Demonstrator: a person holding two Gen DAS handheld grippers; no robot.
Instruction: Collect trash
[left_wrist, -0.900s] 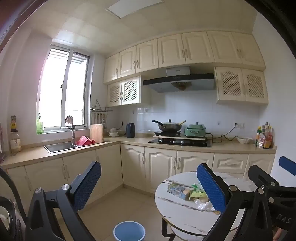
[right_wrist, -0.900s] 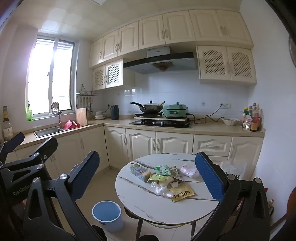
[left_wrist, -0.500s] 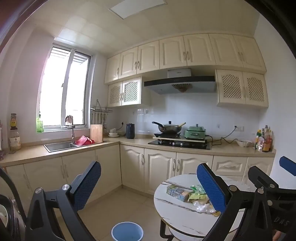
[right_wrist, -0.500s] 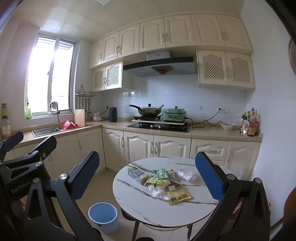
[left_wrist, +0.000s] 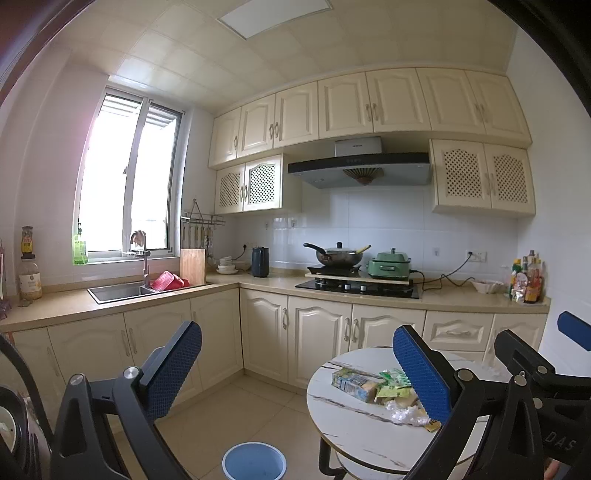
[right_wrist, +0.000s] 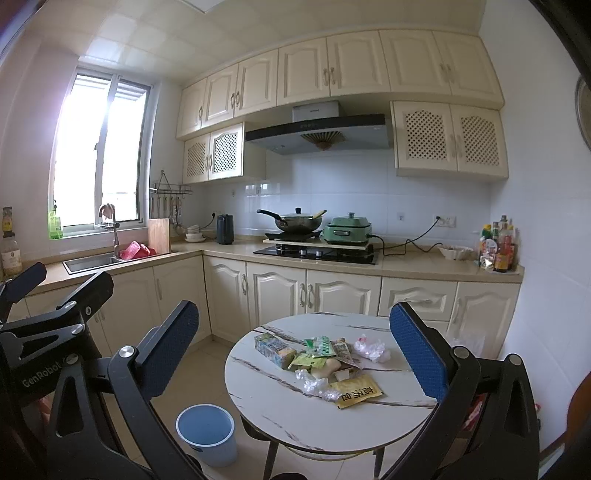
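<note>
A round white marble table (right_wrist: 295, 417) carries a pile of trash: a green drink carton (right_wrist: 273, 349), a yellow packet (right_wrist: 356, 395), crumpled white plastic (right_wrist: 371, 349) and small green wrappers (right_wrist: 319, 345). A blue bin (right_wrist: 205, 424) stands on the floor to the table's left. My right gripper (right_wrist: 293, 350) hangs open and empty, well short of the table. My left gripper (left_wrist: 297, 369) is also open and empty, further left, with the table (left_wrist: 354, 428), the carton (left_wrist: 352, 382) and the bin (left_wrist: 254, 461) low in its view.
An L-shaped counter (right_wrist: 406, 266) runs along the back and left walls. It holds a sink (right_wrist: 92, 262), a stove with a wok (right_wrist: 295, 221), a green cooker (right_wrist: 349, 230) and bottles (right_wrist: 498, 249). Tiled floor (left_wrist: 229, 413) lies between the cabinets and the table.
Both views have drifted only slightly, with the table and bin sitting a touch lower and to the left. Both grippers remain open and empty.
</note>
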